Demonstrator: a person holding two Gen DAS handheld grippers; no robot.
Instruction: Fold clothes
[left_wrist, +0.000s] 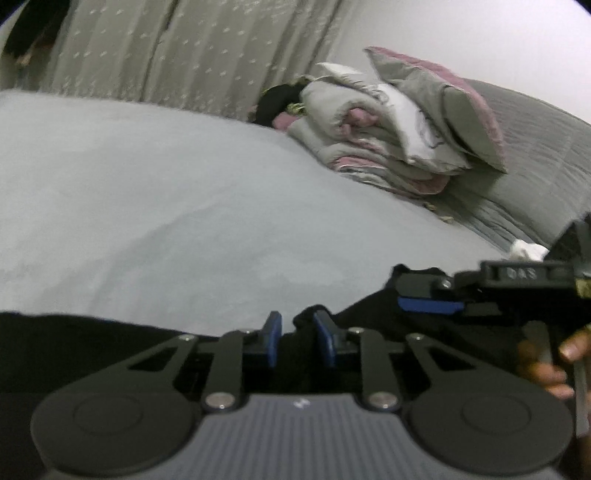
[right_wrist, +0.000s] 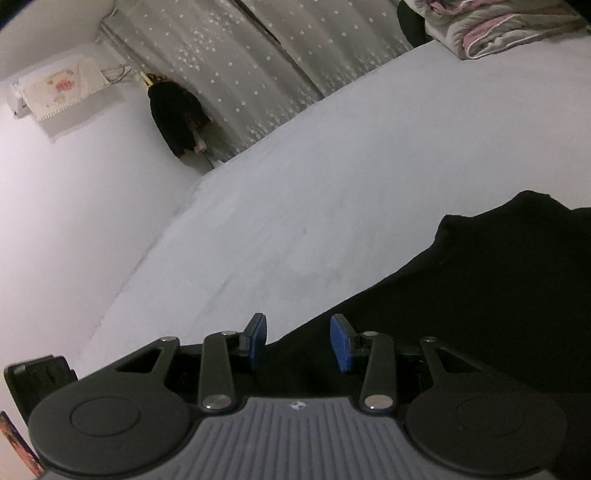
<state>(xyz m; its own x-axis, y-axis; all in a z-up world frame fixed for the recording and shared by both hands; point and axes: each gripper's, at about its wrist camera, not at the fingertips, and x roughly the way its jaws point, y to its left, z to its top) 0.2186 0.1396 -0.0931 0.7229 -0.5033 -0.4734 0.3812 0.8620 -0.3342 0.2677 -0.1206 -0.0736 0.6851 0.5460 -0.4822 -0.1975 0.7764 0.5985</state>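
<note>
A black garment (left_wrist: 369, 325) lies along the near edge of a grey bed sheet (left_wrist: 184, 203). My left gripper (left_wrist: 299, 332) sits low over its edge. The blue pads stand close together, pinching a raised fold of the black cloth. In the right wrist view the garment (right_wrist: 498, 277) fills the lower right, and its edge runs between the pads of my right gripper (right_wrist: 300, 336). Those pads stand well apart and do not press on the cloth. In the left wrist view one blue pad (left_wrist: 430, 305) of the right gripper rests over the garment, held by a hand (left_wrist: 546, 365).
A pile of grey and pink bedding (left_wrist: 388, 129) lies at the far side of the bed against a grey padded headboard (left_wrist: 535, 166). A small white cloth (left_wrist: 526, 251) lies near it. A starred curtain (right_wrist: 277, 55) hangs behind, with a dark coat (right_wrist: 177, 114) on the wall.
</note>
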